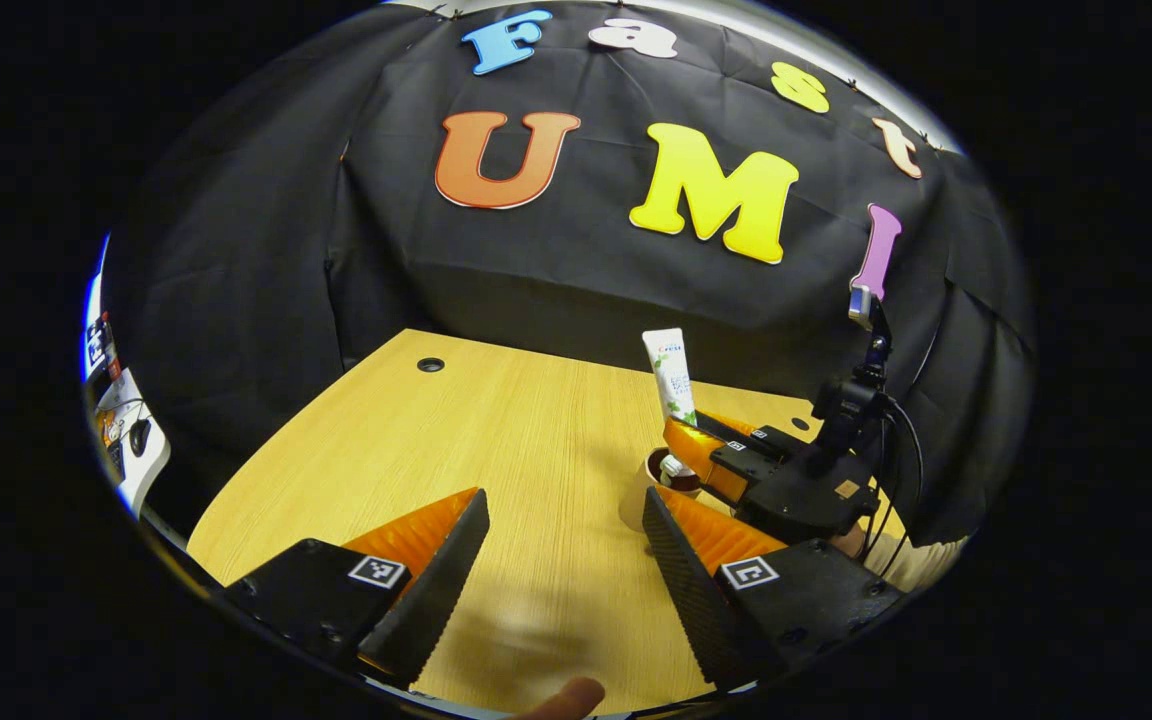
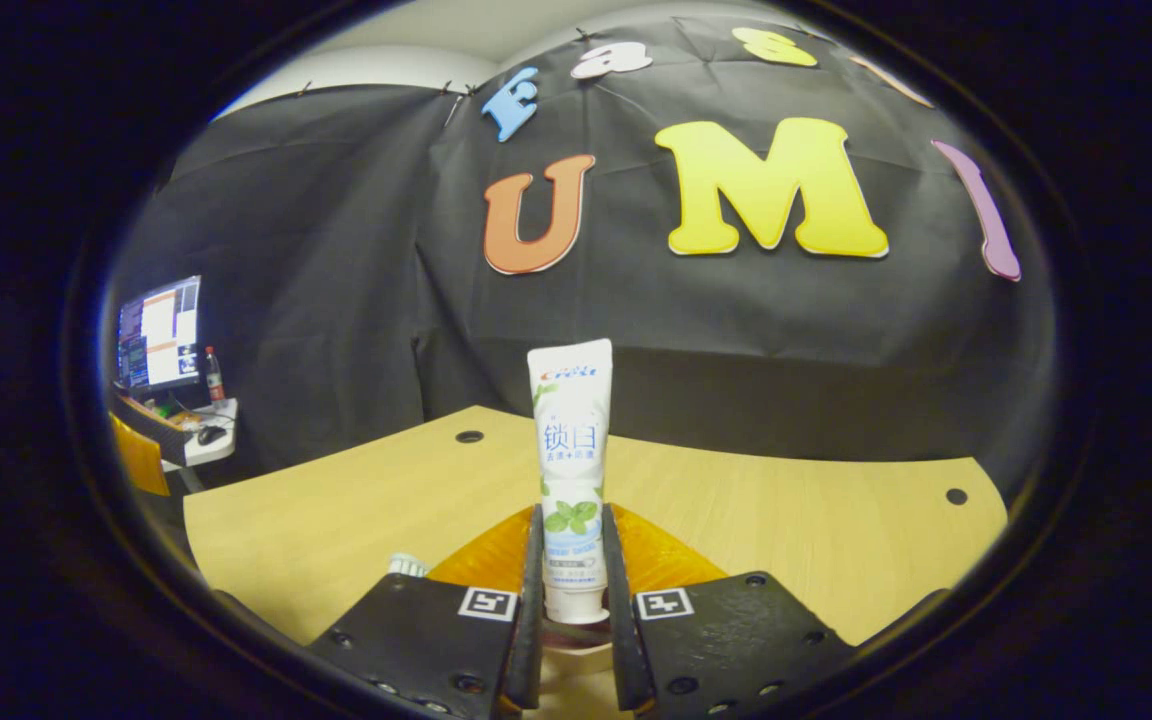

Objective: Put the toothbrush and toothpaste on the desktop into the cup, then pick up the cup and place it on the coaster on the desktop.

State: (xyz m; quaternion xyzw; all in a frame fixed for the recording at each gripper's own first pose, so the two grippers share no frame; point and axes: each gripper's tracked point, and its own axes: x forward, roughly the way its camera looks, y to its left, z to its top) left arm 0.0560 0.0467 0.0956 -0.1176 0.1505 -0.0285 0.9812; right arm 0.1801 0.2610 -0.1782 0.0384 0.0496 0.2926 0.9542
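Counter [image 1: 496, 440]: light wood-grain top, set against the black cloth wall; a round cable hole [image 1: 430, 365] is seen near its far left edge in the left gripper view, and two such holes are seen in the right gripper view.

Side desk [image 2: 198, 440]: seen at the far left of the right gripper view, beyond the counter; a lit monitor [image 2: 161, 333], a bottle [image 2: 215, 374] and a mouse are carried on it.

Left tongs [image 1: 561, 575]: black fingers with orange backing, spread wide apart above bare counter; nothing is held between them. A fingertip [image 1: 566, 697] of the holding hand is seen at the lower edge.

Right tongs [image 2: 573, 610]: pressed onto the toothpaste from both sides. In the left gripper view they are seen to the right, just beyond the left tongs' right finger.

Toothpaste [image 2: 571, 470]: white tube with a green leaf print, held upright with its cap downward, pinched at its lower part by the right tongs; the cap end is positioned directly above the cup.

Cup [image 1: 658, 478]: pale, with a dark interior, standing on the counter beneath the tube, partly hidden by the right tongs.

Toothbrush [image 2: 406, 566]: a white end is seen at the left of the right tongs; whether it stands in the cup cannot be told.
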